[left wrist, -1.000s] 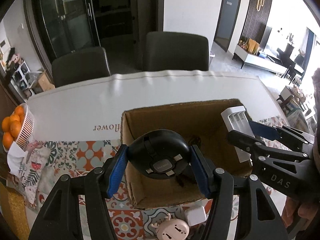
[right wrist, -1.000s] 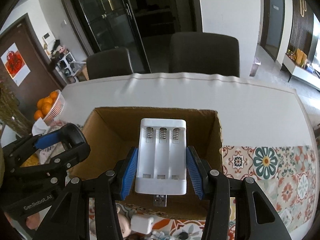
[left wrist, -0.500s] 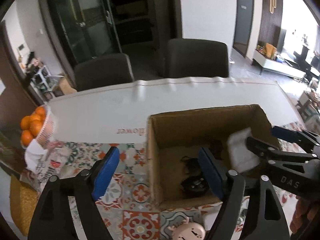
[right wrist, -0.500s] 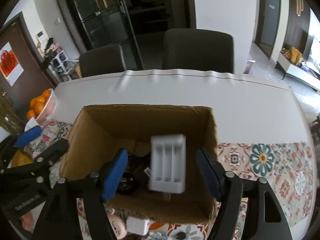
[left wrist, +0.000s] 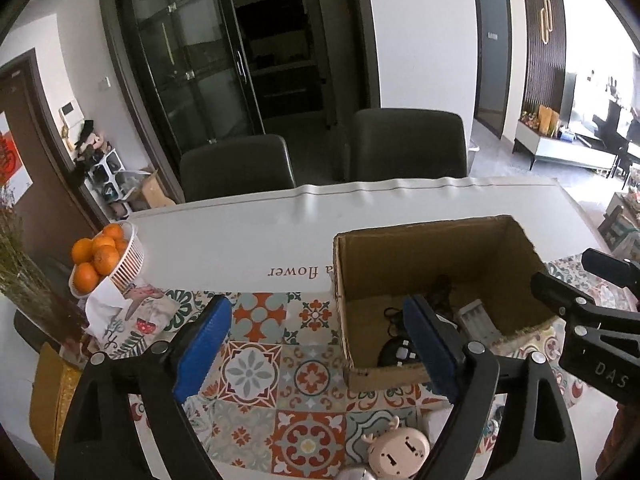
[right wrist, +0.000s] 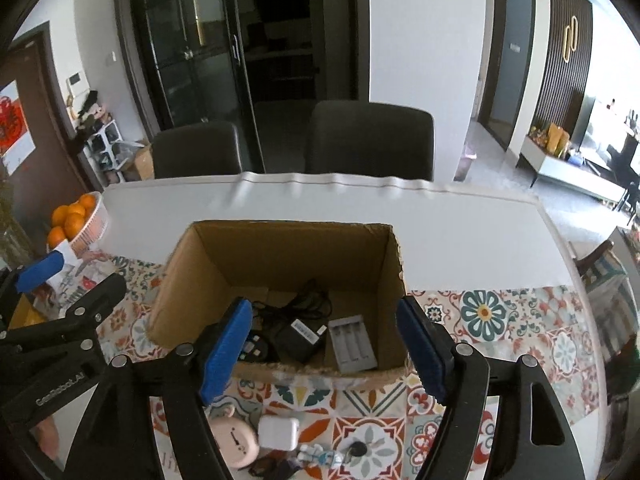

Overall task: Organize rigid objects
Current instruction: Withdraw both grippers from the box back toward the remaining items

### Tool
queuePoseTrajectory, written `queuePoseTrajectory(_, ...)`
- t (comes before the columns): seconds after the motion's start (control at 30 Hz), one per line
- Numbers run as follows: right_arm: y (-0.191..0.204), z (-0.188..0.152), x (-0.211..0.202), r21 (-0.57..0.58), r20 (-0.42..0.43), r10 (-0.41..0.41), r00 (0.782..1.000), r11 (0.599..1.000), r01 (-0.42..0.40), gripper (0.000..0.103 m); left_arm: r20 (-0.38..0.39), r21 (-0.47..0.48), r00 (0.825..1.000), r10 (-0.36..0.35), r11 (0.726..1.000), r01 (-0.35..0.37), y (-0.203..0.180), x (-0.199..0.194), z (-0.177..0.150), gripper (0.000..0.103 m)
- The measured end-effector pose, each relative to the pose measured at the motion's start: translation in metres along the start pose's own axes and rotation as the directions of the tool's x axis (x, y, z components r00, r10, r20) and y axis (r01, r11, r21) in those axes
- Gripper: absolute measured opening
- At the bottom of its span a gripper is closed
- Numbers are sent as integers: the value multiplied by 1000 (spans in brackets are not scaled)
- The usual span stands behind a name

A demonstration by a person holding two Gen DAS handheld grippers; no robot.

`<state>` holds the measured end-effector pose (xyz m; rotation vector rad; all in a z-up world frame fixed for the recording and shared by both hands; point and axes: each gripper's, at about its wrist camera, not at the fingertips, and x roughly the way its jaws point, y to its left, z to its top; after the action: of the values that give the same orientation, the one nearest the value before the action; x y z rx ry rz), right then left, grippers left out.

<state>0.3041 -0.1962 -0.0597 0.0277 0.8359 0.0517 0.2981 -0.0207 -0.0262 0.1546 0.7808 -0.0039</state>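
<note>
Both claws, left (left wrist: 316, 352) and right (right wrist: 326, 350), have just been opening and stand released, empty; the battery charger (right wrist: 352, 344) lies in the cardboard box (right wrist: 280, 256), lower centre.

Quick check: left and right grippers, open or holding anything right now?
Left gripper: open, empty, jaws just opened.
Right gripper: open, empty, jaws just opened.

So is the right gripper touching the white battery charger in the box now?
Apart. In the right wrist view the right gripper stands open and empty, while the battery charger lies on the floor of the cardboard box.
</note>
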Motion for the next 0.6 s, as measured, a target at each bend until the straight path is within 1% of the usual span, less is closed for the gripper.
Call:
queuePoseTrajectory(0.23, 8, -16, -29, -3, 35, 15, 999, 1000, -15, 77, 23, 2, 1000, -9, 1000, 9, 7, -29, -16, 88)
queuePoseTrajectory(0.5, 15, -43, -42, -4, 45, 3, 999, 1000, -3, 77, -9, -11, 1000, -23, 1000, 23, 11, -40, -48, 88)
queuePoseTrajectory(0.6, 15, -53, -42, 11, 32, 20, 999, 1000, -20, 77, -17, -8, 999, -27, 1000, 27, 10, -43, -58, 88)
